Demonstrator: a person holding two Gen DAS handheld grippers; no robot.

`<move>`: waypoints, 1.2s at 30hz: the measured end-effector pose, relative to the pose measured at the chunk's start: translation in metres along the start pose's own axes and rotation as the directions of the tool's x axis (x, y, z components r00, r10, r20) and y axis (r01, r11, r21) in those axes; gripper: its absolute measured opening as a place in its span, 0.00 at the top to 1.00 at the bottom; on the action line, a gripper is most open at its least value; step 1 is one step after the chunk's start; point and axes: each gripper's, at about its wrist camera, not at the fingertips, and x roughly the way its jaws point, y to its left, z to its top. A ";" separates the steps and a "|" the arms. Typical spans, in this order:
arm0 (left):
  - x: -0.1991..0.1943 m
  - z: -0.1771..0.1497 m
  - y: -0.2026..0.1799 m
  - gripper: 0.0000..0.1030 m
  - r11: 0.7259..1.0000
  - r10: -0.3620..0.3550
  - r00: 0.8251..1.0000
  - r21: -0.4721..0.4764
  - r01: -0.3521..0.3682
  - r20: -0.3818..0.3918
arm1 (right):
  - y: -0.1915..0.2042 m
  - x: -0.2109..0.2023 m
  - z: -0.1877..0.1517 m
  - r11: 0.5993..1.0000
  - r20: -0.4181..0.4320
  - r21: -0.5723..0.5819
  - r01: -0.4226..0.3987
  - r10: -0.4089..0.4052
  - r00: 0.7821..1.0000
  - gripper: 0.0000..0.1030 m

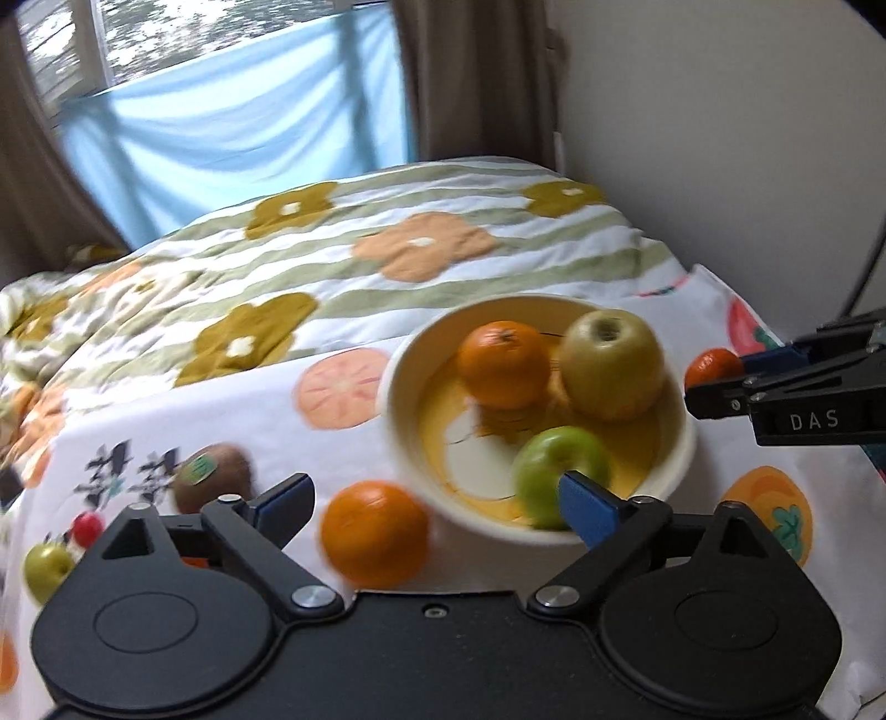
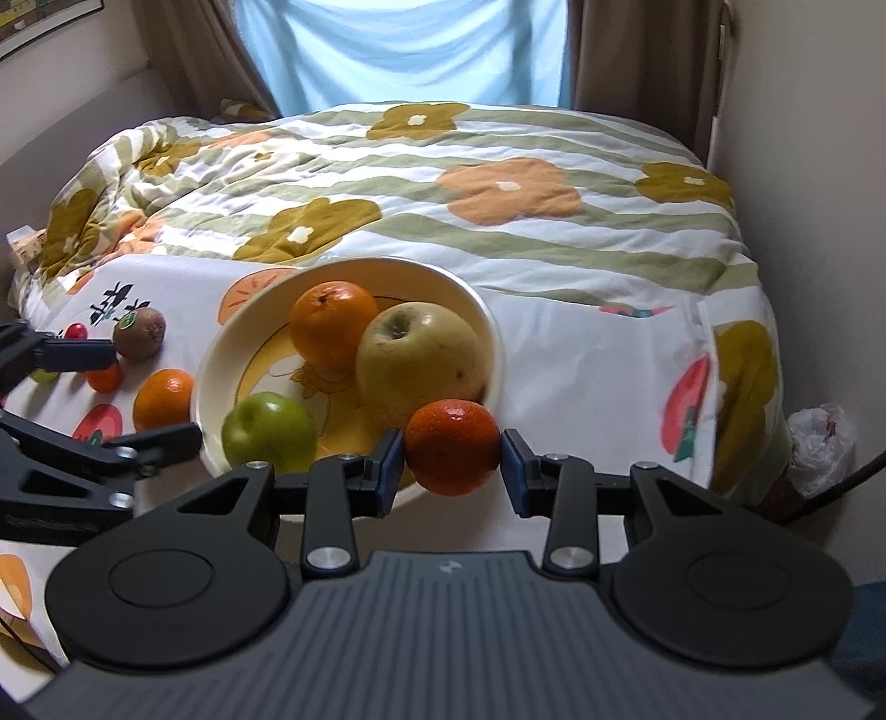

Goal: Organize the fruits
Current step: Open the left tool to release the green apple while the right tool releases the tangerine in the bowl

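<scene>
Right tool [image 2: 451, 462] grips a tangerine [image 2: 451, 446] (bowl-side); left tool [image 1: 437, 498] spread empty.

Soft daylight enters through the window [image 1: 111, 39] at the upper left of the left wrist view, which is smeared by motion blur throughout. The right wrist view is sharper, evenly lit, with faint shadows; fisheye bending curves both frames' edges.

Three fruits [image 2: 326, 327] in cream bowl [image 2: 487, 321]
</scene>
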 end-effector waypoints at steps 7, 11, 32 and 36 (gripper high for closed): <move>-0.019 -0.013 0.019 0.05 0.997 0.047 0.999 -0.069 -0.046 0.005 | 0.021 0.015 0.000 0.997 -0.004 -0.061 -0.057 0.057 0.998 0.49; -0.023 -0.019 0.023 0.05 0.995 0.069 0.998 -0.074 -0.069 0.005 | 0.026 0.023 -0.002 0.996 -0.013 -0.060 -0.072 0.071 0.997 0.49; -0.061 -0.034 0.025 0.05 0.988 0.112 0.993 -0.109 -0.107 0.036 | 0.028 -0.018 -0.012 0.998 0.077 -0.045 -0.033 0.036 0.996 0.01; -0.074 -0.036 0.026 0.05 0.985 0.134 0.990 -0.117 -0.127 0.049 | 0.035 -0.032 -0.012 0.998 0.087 -0.065 -0.015 0.021 0.996 0.01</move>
